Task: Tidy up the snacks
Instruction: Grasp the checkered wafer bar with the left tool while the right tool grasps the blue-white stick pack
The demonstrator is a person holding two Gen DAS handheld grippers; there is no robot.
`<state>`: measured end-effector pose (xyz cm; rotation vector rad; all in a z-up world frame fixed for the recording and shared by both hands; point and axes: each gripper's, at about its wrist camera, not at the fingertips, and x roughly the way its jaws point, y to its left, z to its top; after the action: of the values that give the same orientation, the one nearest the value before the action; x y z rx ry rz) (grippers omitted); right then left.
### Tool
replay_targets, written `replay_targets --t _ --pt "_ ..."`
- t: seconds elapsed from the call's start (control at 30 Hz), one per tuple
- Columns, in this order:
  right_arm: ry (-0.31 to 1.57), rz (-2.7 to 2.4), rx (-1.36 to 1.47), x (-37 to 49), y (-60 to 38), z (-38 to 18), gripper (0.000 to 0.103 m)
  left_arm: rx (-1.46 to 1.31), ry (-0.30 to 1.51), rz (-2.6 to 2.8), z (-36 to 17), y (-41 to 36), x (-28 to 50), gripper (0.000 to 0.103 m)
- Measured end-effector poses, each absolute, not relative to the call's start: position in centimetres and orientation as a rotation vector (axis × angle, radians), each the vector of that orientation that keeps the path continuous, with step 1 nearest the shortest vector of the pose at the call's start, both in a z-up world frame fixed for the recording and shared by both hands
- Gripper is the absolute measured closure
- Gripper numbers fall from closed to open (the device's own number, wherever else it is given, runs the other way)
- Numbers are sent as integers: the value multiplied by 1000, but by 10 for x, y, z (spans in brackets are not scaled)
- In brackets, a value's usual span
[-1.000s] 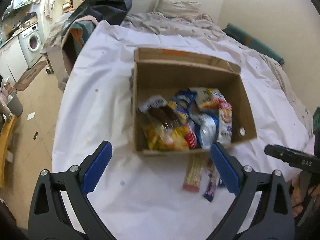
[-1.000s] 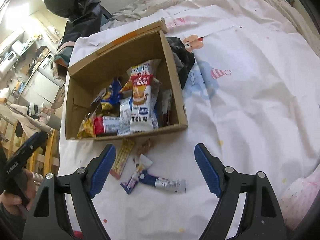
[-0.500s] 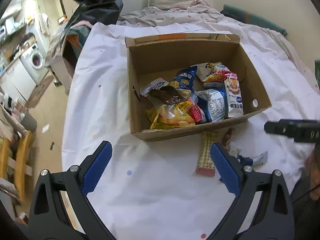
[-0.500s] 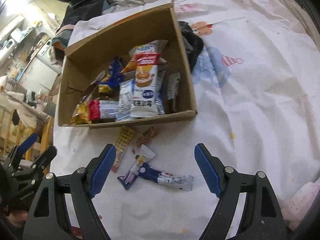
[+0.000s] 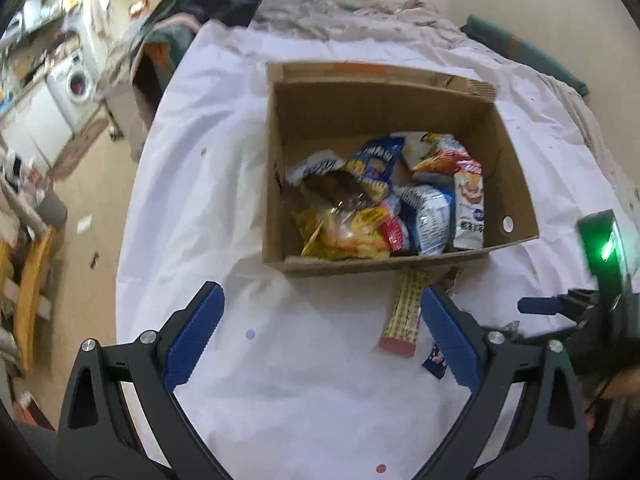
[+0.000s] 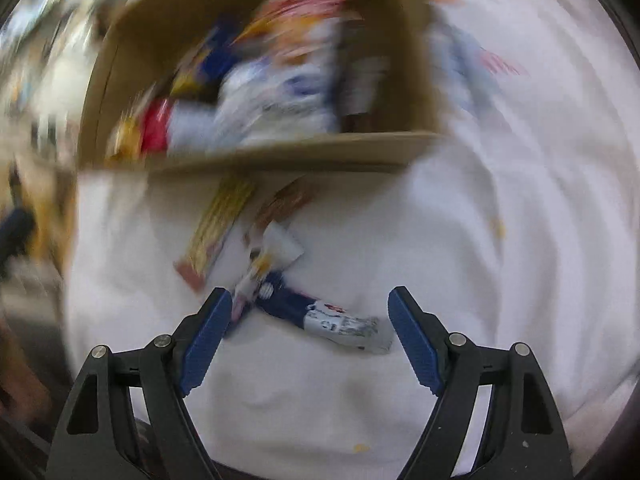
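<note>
Cardboard box (image 5: pixel 496 152) stands on the white sheet (image 5: pixel 208 184) of the bed, full of snack packets (image 5: pixel 424 216). Just before it lie a yellow bar (image 6: pixel 218 228) and a blue-white packet (image 6: pixel 316 312). The right claw (image 6: pixel 310 316) stands wide over that packet, not touching. The left claw (image 5: pixel 320 320) is wide and empty.

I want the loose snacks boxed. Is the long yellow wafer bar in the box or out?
Out. The long yellow wafer bar lies on the white sheet beside the brown cardboard box's near wall.

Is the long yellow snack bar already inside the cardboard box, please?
No, the yellow snack bar lies on the white sheet just outside the cardboard box.
</note>
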<state>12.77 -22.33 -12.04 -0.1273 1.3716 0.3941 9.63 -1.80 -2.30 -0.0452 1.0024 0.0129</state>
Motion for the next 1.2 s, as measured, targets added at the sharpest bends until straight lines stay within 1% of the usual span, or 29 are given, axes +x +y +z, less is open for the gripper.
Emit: replay_targets --t 0.07,0.17,0.23,0.27,0.3,0.33,0.37,0.4,0.53,0.7,0.8,0.97,1.03,1.13,1.17,1.2 --pt "1402 419 -229 126 -212 -130 20 -81 1020 24 -25 -11 97 6" --pt "1465 454 -195 124 -212 -143 22 -115 1033 37 -27 -6 97 6" --pt "1466 438 -277 120 -208 -149 33 -112 1033 32 -26 -7 97 6" --pt "1463 436 -305 118 -207 -150 40 -108 1031 32 -26 -7 97 6" --pt "1465 447 -311 115 -207 -149 52 -107 1029 28 -25 -7 97 6" --pt "1468 457 -308 111 -207 -148 60 -106 1029 26 -25 -8 97 6" --pt "1469 464 -304 109 -207 -146 79 -103 1030 26 -26 -8 98 6" --pt "1471 471 -305 105 -206 -144 84 -101 1033 27 -27 -8 98 6" --pt "1481 571 -282 84 -201 -131 84 -97 1048 23 -30 -8 96 6" --pt "1364 643 -46 77 -218 -85 84 -108 1085 31 -40 -5 98 6" --pt "1317 566 131 96 -248 -73 84 -108 1126 10 -51 -10 100 6" --pt "1245 440 311 116 -282 -65 84 -23 1176 -62 -69 -35 105 6" --pt "1219 420 329 114 -285 -63 84 -4 1195 -101 -77 -48 111 9" --pt "1201 424 329 118 -281 -60 84 21 1215 -129 -89 -65 119 17" --pt "1197 421 328 115 -276 -65 84 36 1219 -135 -97 -73 124 22" --pt "1196 420 331 113 -276 -66 84 47 1228 -144 -101 -78 127 24"
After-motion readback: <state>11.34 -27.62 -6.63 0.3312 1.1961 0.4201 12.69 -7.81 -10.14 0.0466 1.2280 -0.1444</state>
